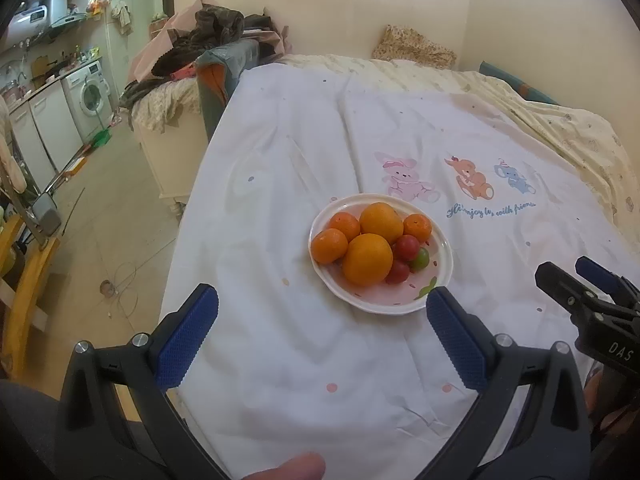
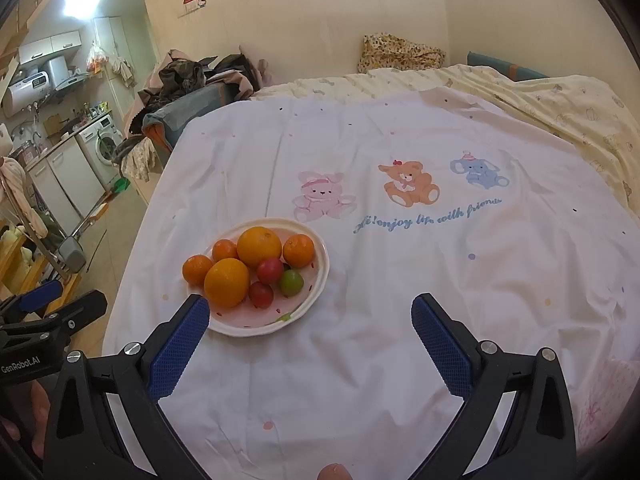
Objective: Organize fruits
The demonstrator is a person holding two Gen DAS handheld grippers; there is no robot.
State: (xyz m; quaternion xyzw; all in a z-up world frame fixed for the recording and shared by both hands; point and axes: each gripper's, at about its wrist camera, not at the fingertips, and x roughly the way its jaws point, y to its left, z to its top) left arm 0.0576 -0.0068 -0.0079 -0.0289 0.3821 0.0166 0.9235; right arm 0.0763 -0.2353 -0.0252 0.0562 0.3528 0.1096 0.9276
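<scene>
Bed under white cartoon sheet carries plate, near left edge. Fruit piled touching: oranges, mandarins, probably small tomatoes. Left tool, right tool both spread, empty. Take top, outer fruit first; squeeze gently, avoid rolling.

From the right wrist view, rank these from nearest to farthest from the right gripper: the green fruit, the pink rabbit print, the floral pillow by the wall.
Measured from the open right gripper:
1. Green fruit: on the plate, just ahead and slightly left.
2. Pink rabbit print: on the white sheet, beyond the plate.
3. Floral pillow: far end of the bed, against the wall.
</scene>
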